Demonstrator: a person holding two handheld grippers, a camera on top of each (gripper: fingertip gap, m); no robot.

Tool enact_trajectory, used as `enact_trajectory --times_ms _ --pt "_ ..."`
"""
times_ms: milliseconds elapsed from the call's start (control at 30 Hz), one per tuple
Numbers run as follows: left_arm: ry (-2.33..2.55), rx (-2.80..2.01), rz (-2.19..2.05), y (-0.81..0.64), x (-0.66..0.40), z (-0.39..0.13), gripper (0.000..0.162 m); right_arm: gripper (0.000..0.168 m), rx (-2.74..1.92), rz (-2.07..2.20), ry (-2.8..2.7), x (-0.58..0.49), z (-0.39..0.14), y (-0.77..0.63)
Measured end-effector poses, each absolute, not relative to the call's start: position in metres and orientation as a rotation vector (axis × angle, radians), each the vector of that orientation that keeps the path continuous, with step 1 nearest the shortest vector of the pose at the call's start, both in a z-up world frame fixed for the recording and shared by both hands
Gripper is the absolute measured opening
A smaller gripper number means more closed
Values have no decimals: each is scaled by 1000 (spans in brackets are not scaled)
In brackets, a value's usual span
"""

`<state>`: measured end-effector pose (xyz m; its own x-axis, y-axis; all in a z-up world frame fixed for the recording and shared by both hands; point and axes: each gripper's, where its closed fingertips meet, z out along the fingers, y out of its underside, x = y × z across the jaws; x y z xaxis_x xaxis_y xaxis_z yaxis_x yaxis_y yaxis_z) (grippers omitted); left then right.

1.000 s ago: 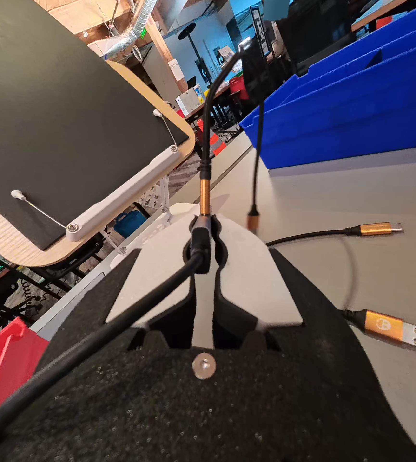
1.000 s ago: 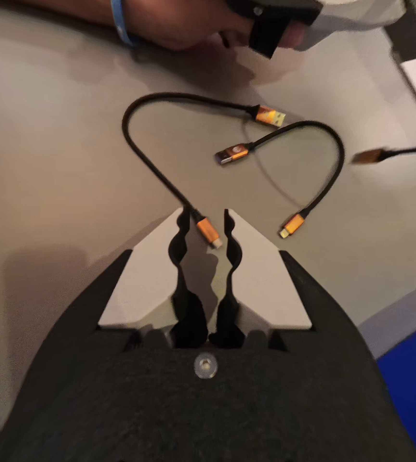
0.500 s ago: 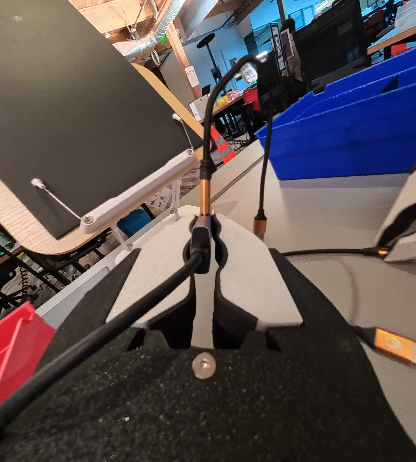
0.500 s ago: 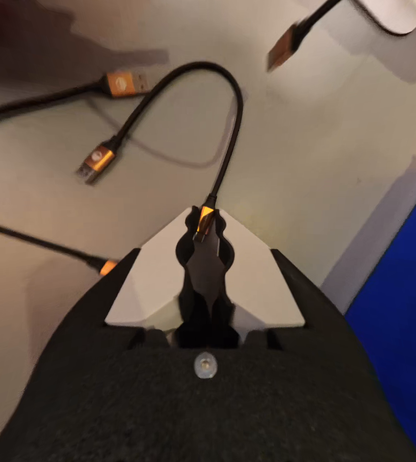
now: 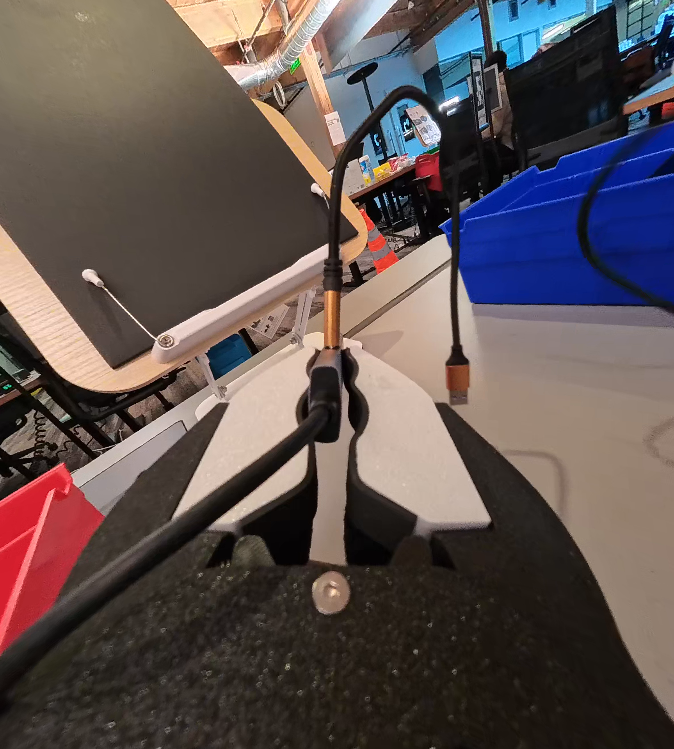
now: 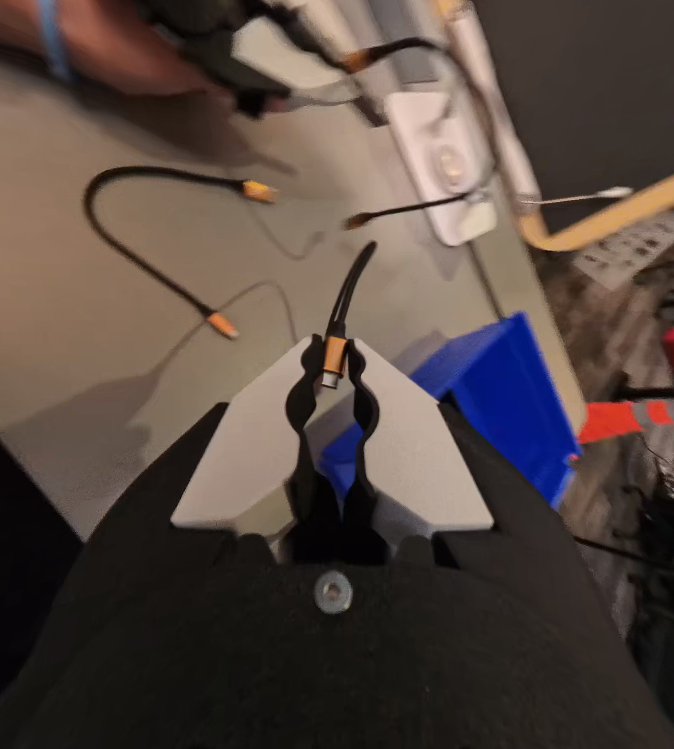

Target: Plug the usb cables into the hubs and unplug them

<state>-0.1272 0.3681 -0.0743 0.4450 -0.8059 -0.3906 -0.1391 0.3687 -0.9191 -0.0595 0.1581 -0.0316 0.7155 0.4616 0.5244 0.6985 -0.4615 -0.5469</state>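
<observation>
Cables fill both views. The left tool (image 5: 329,364) is pressed together on a dark adapter plug (image 5: 324,399); a thick black cord (image 5: 156,543) runs from it back toward the camera. An orange-sleeved connector (image 5: 332,318) stands up out of that plug, and its short black cable (image 5: 384,121) arches over, so the far plug (image 5: 457,379) dangles just above the grey bench (image 5: 570,446).

The right tool (image 6: 333,364) pinches a second cable by its orange plug (image 6: 334,358), metal tip pointing back between the fingers, the thin lead (image 6: 351,279) hanging off ahead. Such cables look light and floppy, so the stiff plug shell seems the sound place to grip.

Farther off, a third cable (image 6: 132,243) lies loose on the bench, a blue bin (image 6: 501,389) sits right, and a slanted dark board (image 5: 104,162) stands left.
</observation>
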Motion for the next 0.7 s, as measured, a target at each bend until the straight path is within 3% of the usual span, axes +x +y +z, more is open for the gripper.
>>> enact_trajectory --times_ms 200,267,433,700 --pt "1067 -1152 -559 368 -125 -79 9 10 -2324 -78 -843 -135 -154 153" --pt "1076 -1157 -562 368 -123 -81 9 3 -2321 -87 -853 -144 -174 153" --pt "1085 -1149 -560 366 -122 -81 9 11 -2229 195 -886 -167 -162 146" --pt "1137 -1125 -589 357 -116 -86 9 20 -1711 293 -1833 -185 -161 143"
